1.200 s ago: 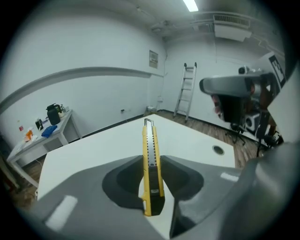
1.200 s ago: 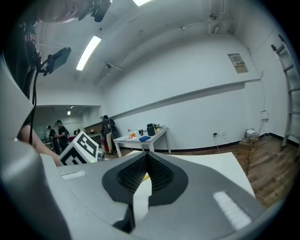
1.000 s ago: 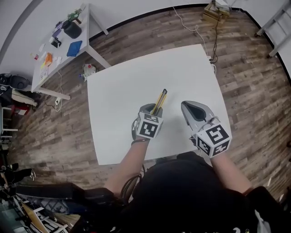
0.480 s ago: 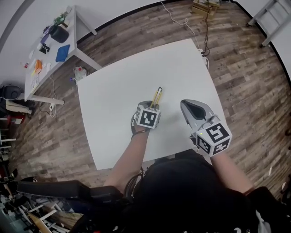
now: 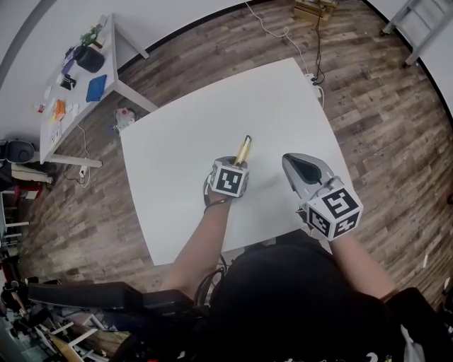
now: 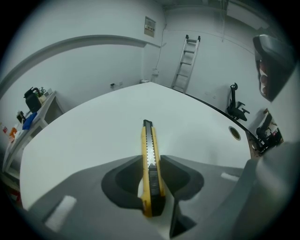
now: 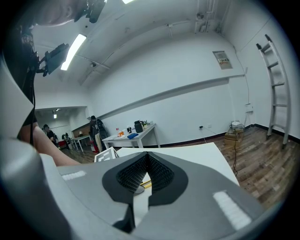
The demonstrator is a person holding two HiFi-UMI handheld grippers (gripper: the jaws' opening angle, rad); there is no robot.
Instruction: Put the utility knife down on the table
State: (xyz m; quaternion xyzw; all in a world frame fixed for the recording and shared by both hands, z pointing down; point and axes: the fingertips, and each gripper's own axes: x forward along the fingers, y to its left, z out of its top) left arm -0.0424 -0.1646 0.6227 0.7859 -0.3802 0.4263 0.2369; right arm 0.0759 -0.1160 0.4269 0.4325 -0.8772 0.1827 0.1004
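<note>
A yellow utility knife (image 5: 244, 150) with a black slider sticks forward out of my left gripper (image 5: 237, 164), low over the white table (image 5: 184, 127). In the left gripper view the knife (image 6: 149, 154) lies lengthwise between the jaws, and the left gripper (image 6: 152, 180) is shut on its rear half. Whether the tip touches the table I cannot tell. My right gripper (image 5: 306, 168) hovers to the right of it, apart from the knife. In its own view the right gripper (image 7: 146, 165) is shut with nothing between the pads; a bit of the knife (image 7: 146, 184) shows behind the gap.
A side table (image 5: 106, 53) with several small items stands at the far left. Cables and a box (image 5: 311, 13) lie on the wood floor beyond the table, and a ladder (image 5: 419, 25) leans at the far right. People stand far off in the right gripper view.
My left gripper with the knife has sunk a little toward the table and shifted slightly forward. The right gripper has stayed where it was.
</note>
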